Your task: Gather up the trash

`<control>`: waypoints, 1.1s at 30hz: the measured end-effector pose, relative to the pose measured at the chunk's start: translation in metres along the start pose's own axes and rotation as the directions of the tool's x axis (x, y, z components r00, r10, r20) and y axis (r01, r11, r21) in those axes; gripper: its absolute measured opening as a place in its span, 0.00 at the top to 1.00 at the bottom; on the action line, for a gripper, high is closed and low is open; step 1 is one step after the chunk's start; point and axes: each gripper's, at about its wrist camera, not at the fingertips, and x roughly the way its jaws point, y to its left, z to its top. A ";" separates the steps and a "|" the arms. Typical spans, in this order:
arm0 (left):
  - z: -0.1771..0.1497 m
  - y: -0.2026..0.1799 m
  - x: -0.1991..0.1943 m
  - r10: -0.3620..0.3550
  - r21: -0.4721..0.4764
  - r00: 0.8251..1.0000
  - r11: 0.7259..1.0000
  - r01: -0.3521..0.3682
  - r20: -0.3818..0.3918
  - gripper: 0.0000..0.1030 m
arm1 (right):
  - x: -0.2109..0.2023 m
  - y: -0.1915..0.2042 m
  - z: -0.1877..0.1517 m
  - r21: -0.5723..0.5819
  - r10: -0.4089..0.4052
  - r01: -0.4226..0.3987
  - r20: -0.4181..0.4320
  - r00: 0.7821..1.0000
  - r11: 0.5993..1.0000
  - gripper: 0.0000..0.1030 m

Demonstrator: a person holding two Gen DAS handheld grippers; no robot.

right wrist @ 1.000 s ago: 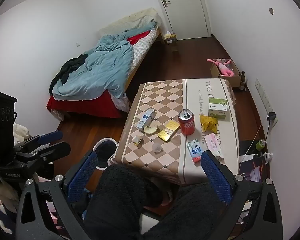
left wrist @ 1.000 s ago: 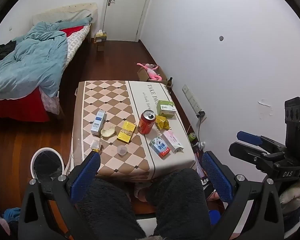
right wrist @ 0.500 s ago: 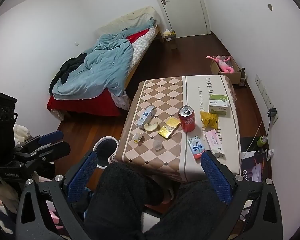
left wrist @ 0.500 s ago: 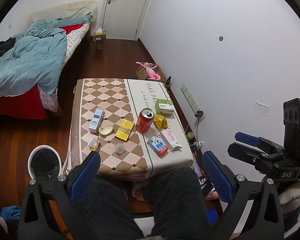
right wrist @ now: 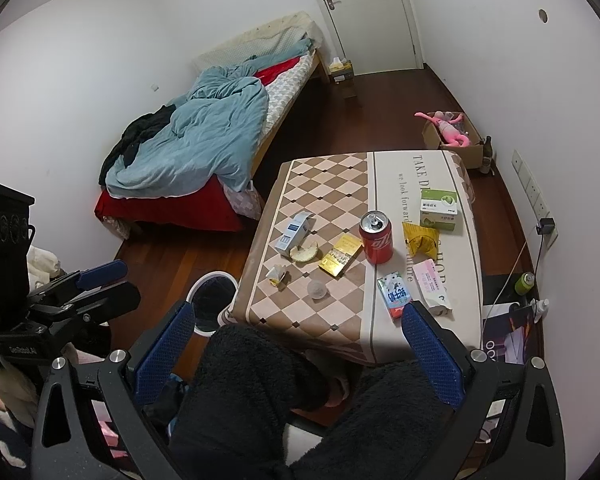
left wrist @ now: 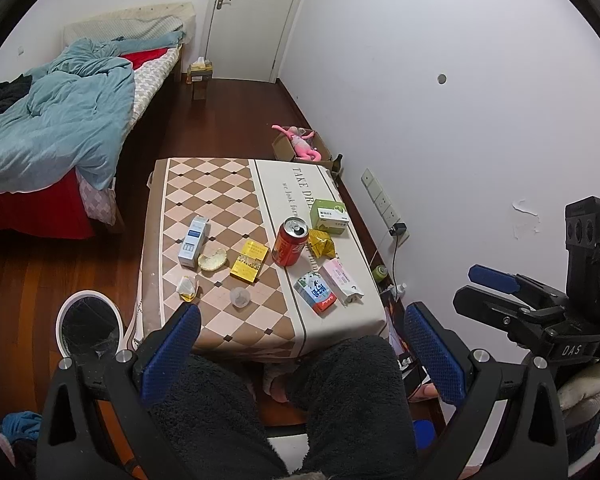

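Setting: bedroom in a home. Evidence: unmade bed point(left wrist: 72, 120) with blue duvet point(right wrist: 204, 140) and red sheet; white door point(left wrist: 252, 20); dark wood floor point(left wrist: 228, 120); low counter point(left wrist: 220, 184) under a checked cloth; cardboard box holding a pink plush toy point(left wrist: 300, 144); wall sockets point(left wrist: 380, 200).

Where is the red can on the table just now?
In both wrist views the red can stands upright near the middle of the table, between the yellow box on its left and the crumpled yellow wrapper on its right.
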 end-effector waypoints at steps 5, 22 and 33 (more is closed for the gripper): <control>-0.001 0.001 0.000 0.000 -0.001 1.000 1.000 0.000 0.000 0.00 | 0.000 -0.001 0.001 0.001 0.000 0.000 -0.003 1.000 1.000 0.00; -0.001 0.001 0.000 0.001 0.001 1.000 1.000 -0.001 -0.001 0.00 | 0.001 0.001 0.000 0.000 0.001 -0.001 -0.003 1.000 1.000 0.00; -0.002 0.000 -0.001 -0.001 -0.001 1.000 1.000 0.001 -0.002 0.00 | 0.001 0.001 0.000 -0.002 0.001 -0.001 -0.003 1.000 1.000 0.00</control>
